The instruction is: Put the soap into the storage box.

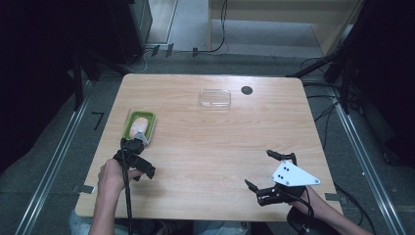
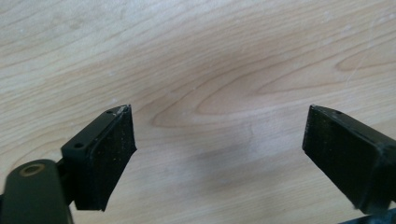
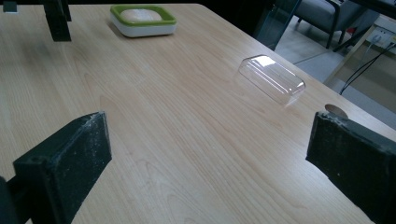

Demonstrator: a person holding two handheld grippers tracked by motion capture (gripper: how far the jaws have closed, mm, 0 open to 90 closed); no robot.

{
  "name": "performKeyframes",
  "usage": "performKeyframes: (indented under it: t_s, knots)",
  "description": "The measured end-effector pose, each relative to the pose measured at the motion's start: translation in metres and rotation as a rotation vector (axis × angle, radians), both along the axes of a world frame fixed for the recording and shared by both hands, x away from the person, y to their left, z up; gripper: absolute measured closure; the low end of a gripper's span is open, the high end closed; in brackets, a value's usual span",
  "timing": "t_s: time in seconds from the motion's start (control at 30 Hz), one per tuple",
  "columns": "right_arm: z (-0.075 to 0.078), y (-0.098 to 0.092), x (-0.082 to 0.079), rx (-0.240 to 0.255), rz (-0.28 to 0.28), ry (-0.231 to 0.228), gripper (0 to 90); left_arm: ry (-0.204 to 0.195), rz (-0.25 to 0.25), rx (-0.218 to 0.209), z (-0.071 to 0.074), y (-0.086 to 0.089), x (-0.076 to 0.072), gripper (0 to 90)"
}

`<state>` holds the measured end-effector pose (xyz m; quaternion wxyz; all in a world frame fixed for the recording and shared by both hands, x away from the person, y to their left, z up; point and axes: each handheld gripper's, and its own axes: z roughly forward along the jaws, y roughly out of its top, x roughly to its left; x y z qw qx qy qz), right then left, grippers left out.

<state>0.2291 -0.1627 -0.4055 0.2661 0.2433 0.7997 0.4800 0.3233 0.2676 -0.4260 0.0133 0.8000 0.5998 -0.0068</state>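
While I count what lies on the worktop (image 1: 210,147), I find 1 green-rimmed dish (image 1: 140,126) with 1 pale bar of soap (image 1: 139,124) in it, 1 clear plastic lid (image 1: 215,98) and 1 small dark round spot (image 1: 247,90) set in the wood near the far edge.

I hold 2 grippers. The left gripper (image 1: 138,139) sits just at the near end of the dish, with my left hand (image 1: 111,177) behind it. Its 2 fingers (image 2: 109,154) are spread wide, with nothing between them but bare wood as seen in the left gripper view.

The right gripper (image 1: 263,170) is near the front right corner of the worktop, well apart from the dish and from the lid. Its 2 fingers (image 3: 70,165) are also spread, holding nothing. From the right gripper view I see the dish with the soap at the far left and the lid (image 3: 272,78) lying tilted on the wood at the right.

The dish stands at the left side of the worktop; the lid lies toward the far edge, well apart from it, with the dark spot just beside the lid.
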Motion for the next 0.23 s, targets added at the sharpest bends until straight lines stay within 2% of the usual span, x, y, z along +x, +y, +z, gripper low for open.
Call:
performKeyframes:
  t_s: [0.03,0.23]
  knots:
    - [0.0001,-0.0001,-0.0001,0.0,-0.001,-0.001,0.0,-0.002,0.0,-0.012,0.0012,0.0009,-0.0009,8.8]
    - [-0.0006,-0.0011,0.0005,0.002,-0.003,-0.003,0.0,-0.039,0.001,-0.013,0.0049,0.0029,-0.0021,8.3]
